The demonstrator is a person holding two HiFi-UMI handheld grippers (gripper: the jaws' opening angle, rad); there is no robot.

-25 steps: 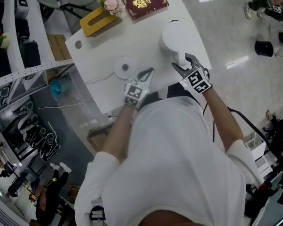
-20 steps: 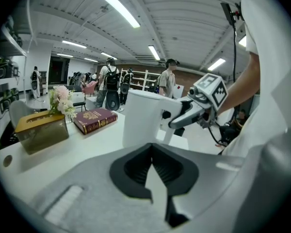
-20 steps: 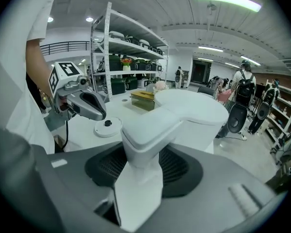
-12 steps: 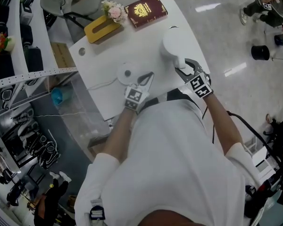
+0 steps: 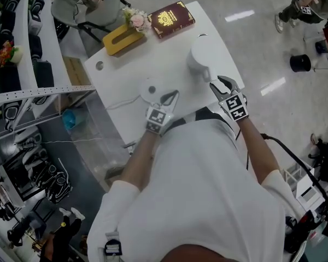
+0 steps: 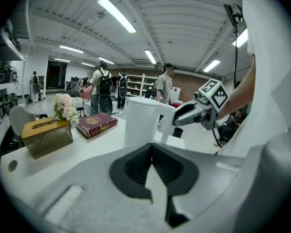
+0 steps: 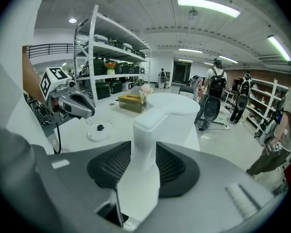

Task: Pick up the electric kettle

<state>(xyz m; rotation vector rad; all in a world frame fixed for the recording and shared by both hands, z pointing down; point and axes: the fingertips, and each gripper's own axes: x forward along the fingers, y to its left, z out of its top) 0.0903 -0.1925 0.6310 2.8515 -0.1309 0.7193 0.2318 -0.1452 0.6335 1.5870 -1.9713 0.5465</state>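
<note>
Task status: grasp in progress, lift not yet evident. The white cylindrical plastic electric kettle (image 5: 203,56) stood on the white table (image 5: 169,48) close to its right edge, off the round white kettle base (image 5: 149,88) lying nearer the table's near edge.

The right gripper (image 5: 218,83) was closing on the kettle's white handle (image 7: 144,144). The handle filled the gap and both pads appeared to lie against it. The left gripper (image 5: 175,94) hung above the near edge beside the base, tips together and holding nothing.

Remaining, in my judgement: firm the grip and raise the kettle.

Only the right gripper view confirmed pad contact on the handle, which the head view left unclear. The left gripper view alone showed the kettle side-on, its foot apparently on the table. Only the head view gave its position against the table edges.
</note>
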